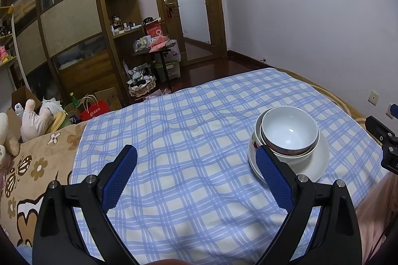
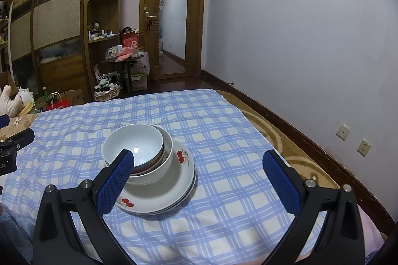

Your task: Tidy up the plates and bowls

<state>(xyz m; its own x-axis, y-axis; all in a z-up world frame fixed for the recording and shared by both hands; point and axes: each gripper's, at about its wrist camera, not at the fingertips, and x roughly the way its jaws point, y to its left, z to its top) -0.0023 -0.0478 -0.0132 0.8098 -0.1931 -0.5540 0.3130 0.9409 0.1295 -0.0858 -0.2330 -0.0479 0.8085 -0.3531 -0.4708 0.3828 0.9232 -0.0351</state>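
- We find the crockery in one pile on the checked cloth [image 2: 219,115], nearer its right edge than its left: a small bowl [image 2: 134,143] nested in a larger bowl [image 2: 164,160], both on the stacked plates [image 2: 174,190].
- We judge it hard, glazed and slippery, breakable if knocked, and heavy as a pile. The soft bedding beneath may let it tip.
- We would take a bowl by its rim, one finger inside, or a plate by its edge.
- Our left gripper [image 1: 196,178] hovers wide open and empty, left of the pile.
- Our right gripper [image 2: 199,183] hovers likewise, gaping, holding nothing, pile at its left finger.
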